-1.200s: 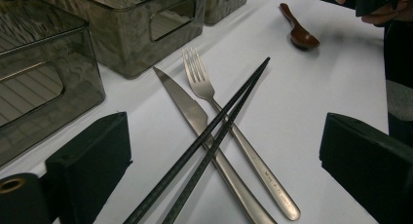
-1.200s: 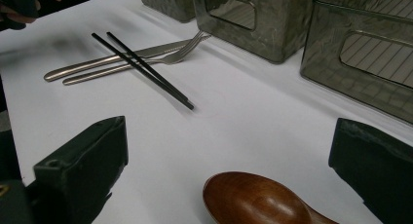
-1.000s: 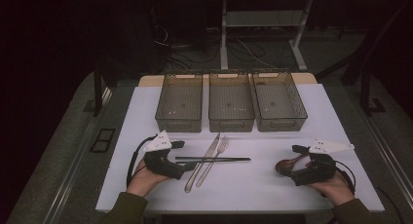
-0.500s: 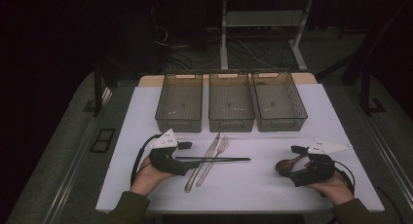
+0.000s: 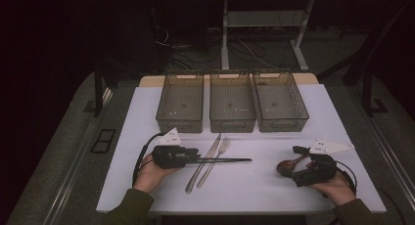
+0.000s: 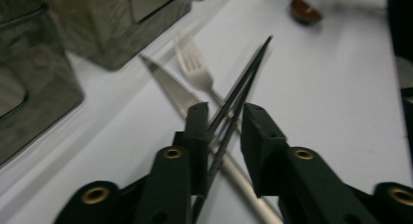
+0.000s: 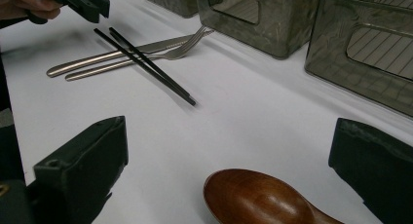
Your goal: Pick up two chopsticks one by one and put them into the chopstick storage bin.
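Two black chopsticks (image 5: pixel 225 160) (image 6: pixel 248 68) (image 7: pixel 146 63) lie across a steel knife (image 5: pixel 203 164) (image 6: pixel 168 85) and fork (image 5: pixel 215 159) (image 6: pixel 195 63) on the white table. My left gripper (image 5: pixel 193 156) (image 6: pixel 224 114) has just been closing around their near ends. The sticks sit between the jaws against one pad, with a thin gap at the other. My right gripper (image 5: pixel 297 165) (image 7: pixel 229 136) rests at the right, open wide, its jaws on either side of a brown wooden spoon (image 5: pixel 286 166) (image 7: pixel 258 199).
Three smoky translucent bins (image 5: pixel 179 123) (image 5: pixel 232 123) (image 5: pixel 281 122) stand side by side at the back of the table. The white tabletop (image 5: pixel 254 186) ends close behind both hands. Beyond the table are a dark floor and cables.
My left gripper slid right over the chopsticks' ends and its jaws narrowed around them. The right hand and the spoon stayed put.
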`<state>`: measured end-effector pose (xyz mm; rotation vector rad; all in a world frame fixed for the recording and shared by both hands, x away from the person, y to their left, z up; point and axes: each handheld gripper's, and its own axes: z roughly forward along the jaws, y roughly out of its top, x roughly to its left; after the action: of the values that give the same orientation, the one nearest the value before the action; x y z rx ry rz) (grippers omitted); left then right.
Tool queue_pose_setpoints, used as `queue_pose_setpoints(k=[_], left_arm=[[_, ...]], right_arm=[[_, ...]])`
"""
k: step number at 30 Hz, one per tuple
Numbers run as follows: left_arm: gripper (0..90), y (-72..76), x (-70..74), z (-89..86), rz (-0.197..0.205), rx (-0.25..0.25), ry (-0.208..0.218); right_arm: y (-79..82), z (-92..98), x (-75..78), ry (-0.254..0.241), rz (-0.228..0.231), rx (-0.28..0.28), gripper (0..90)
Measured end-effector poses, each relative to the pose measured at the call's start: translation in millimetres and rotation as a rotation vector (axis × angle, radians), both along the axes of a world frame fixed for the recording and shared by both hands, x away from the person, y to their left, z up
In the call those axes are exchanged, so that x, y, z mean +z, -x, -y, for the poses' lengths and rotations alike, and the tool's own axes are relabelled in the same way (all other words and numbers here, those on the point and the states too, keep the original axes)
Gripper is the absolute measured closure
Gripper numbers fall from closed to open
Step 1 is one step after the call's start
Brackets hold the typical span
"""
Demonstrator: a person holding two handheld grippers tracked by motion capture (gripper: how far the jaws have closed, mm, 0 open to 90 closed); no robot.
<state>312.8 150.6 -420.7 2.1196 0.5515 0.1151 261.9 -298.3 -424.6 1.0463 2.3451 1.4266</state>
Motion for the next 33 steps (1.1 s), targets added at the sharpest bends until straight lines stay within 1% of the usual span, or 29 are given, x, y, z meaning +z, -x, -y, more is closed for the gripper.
queue_pose_setpoints(k=[2,3,4,5,7,8,10,11,14,16,18,21,23,24,25,27,28,30,31,33], left_arm=[[81.8,-2.4,-2.6,-1.6,-0.003,0.017,-0.013],[84.6,-5.3,-5.0,-2.7,-0.008,0.037,-0.038],[86.7,-5.3,-5.0,-2.7,-0.008,0.037,-0.038],[88.5,-8.3,-7.3,-3.0,-0.014,0.049,-0.046],[88.6,-10.4,-8.4,-3.2,-0.013,0.055,-0.053],[88.6,-14.3,-11.5,-3.4,-0.021,0.071,-0.070],[88.7,-16.4,-13.3,-3.6,-0.028,0.074,-0.078],[88.7,-20.4,-17.2,-3.4,-0.038,0.080,-0.096],[88.7,-24.2,-21.8,-2.6,-0.053,0.083,-0.110],[88.7,-26.4,-23.6,-2.1,-0.054,0.077,-0.121],[88.7,-26.3,-24.6,-1.3,-0.062,0.085,-0.121],[88.7,-27.5,-26.1,-1.1,-0.067,0.068,-0.139],[88.7,-27.6,-26.5,-1.0,-0.068,0.067,-0.139],[88.7,-27.4,-26.6,-1.1,-0.076,0.069,-0.142],[88.7,-27.1,-27.2,-0.8,-0.086,0.071,-0.136],[88.7,-27.3,-27.4,-0.8,-0.084,0.063,-0.139],[88.8,-25.8,-27.4,-0.3,-0.097,0.059,-0.142],[88.8,-25.6,-27.2,-0.2,-0.096,0.053,-0.141],[88.8,-24.5,-26.6,0.1,-0.104,0.053,-0.137],[88.8,-24.0,-26.4,0.1,-0.107,0.051,-0.139]], right_arm=[[0.1,0.0,-0.1,0.001,0.001,0.001,0.3],[0.1,0.1,0.0,0.001,0.001,0.002,0.3],[0.1,0.1,-0.1,0.000,0.000,0.002,0.3],[0.1,0.0,-0.1,0.001,0.000,0.003,0.3],[0.0,0.0,-0.2,0.001,0.001,0.003,0.3],[-0.2,-0.1,-0.3,0.002,0.000,0.004,0.2],[-0.3,-0.2,-0.3,0.001,-0.002,0.003,0.3],[-0.5,-0.3,-0.4,0.002,-0.001,0.004,0.3],[-0.9,-0.7,-0.7,0.004,-0.004,0.004,0.3],[-0.8,-0.7,-0.7,0.003,-0.005,0.004,0.3],[-0.8,-0.7,-0.7,0.004,-0.006,0.004,0.3],[-1.0,-0.6,-0.8,0.003,-0.008,0.002,0.3],[-1.0,-0.4,-0.7,0.002,-0.007,0.003,0.3],[-1.0,-0.3,-0.7,0.001,-0.008,0.002,0.3],[-1.1,-0.4,-0.7,0.001,-0.009,0.000,0.3],[-1.6,-0.3,-0.6,-0.002,-0.013,-0.004,0.3],[-1.7,0.0,-0.4,-0.003,-0.011,-0.004,0.3],[-1.7,0.3,-0.2,-0.004,-0.010,-0.004,0.3],[-2.0,0.5,-0.3,-0.005,-0.008,-0.004,0.3],[-2.0,0.8,-0.2,-0.005,-0.011,-0.005,0.3]])
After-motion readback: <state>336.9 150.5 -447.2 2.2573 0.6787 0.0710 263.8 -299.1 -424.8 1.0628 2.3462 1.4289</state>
